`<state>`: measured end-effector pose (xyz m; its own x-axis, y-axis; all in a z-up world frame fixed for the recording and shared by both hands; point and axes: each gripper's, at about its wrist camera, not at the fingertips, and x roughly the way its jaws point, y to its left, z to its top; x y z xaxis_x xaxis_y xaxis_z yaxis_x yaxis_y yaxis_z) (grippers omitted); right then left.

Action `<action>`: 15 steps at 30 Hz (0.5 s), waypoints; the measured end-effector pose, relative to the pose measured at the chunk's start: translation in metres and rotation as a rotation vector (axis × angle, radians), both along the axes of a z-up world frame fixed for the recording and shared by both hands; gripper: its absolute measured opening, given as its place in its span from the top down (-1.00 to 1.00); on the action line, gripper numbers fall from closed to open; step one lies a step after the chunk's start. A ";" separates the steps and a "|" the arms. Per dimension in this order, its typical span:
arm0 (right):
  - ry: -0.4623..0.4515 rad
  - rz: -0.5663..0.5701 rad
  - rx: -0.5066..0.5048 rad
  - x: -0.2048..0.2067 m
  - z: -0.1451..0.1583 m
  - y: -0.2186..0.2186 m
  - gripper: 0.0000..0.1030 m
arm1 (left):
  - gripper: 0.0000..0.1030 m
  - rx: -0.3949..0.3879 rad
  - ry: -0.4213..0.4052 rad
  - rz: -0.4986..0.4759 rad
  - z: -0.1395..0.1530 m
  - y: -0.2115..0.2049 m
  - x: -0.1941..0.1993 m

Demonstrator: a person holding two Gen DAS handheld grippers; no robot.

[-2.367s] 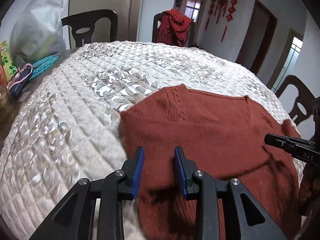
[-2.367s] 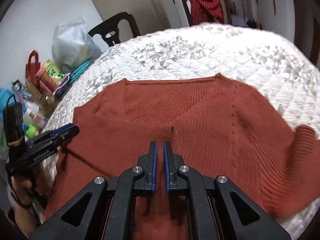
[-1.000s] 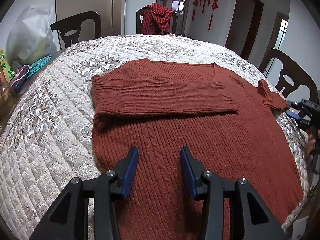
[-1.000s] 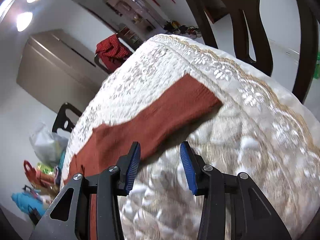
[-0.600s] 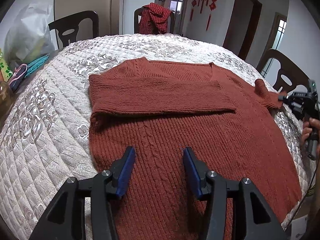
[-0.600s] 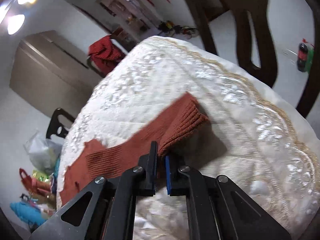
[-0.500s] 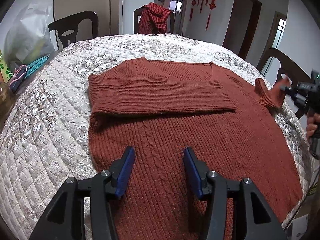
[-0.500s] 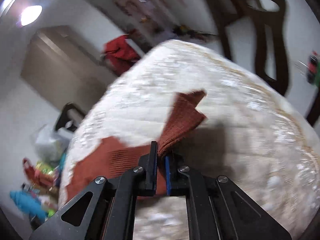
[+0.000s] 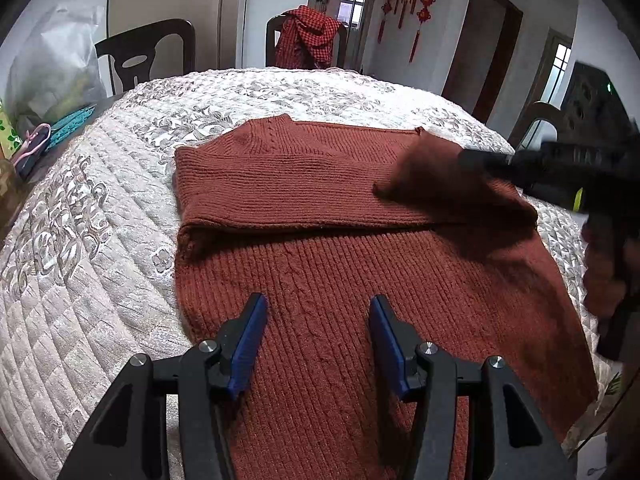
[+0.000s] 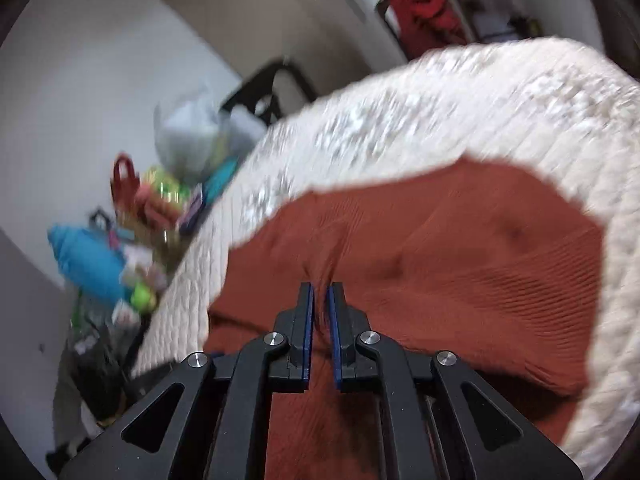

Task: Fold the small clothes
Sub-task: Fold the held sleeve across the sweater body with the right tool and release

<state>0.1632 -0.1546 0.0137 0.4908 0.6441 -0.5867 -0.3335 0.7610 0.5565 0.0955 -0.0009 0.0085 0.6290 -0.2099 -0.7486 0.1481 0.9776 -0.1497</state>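
On the desk (image 9: 100, 208), my right gripper (image 10: 320, 300) pinches the sweater (image 9: 340, 272) sleeve (blurred). My left gripper (image 9: 316, 332) hangs released above the hem.

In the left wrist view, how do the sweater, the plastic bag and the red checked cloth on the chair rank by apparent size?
1. sweater, clearly largest.
2. plastic bag.
3. red checked cloth, though it is farther away, so its true size is unsure.
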 end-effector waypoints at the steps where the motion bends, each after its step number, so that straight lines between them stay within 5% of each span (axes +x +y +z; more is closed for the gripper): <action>1: -0.005 0.016 -0.013 -0.004 -0.004 0.004 0.79 | -0.09 -0.004 0.000 0.000 0.000 0.000 0.000; 7: -0.043 0.017 -0.006 -0.035 -0.001 -0.023 0.74 | -0.09 -0.022 -0.004 0.012 0.003 0.002 -0.002; 10: -0.059 -0.026 -0.049 -0.049 0.001 -0.040 0.74 | -0.09 -0.105 0.002 -0.031 0.012 -0.001 0.003; 15: -0.055 -0.052 -0.108 -0.061 -0.008 -0.047 0.74 | -0.09 -0.096 -0.047 -0.092 0.032 -0.027 0.025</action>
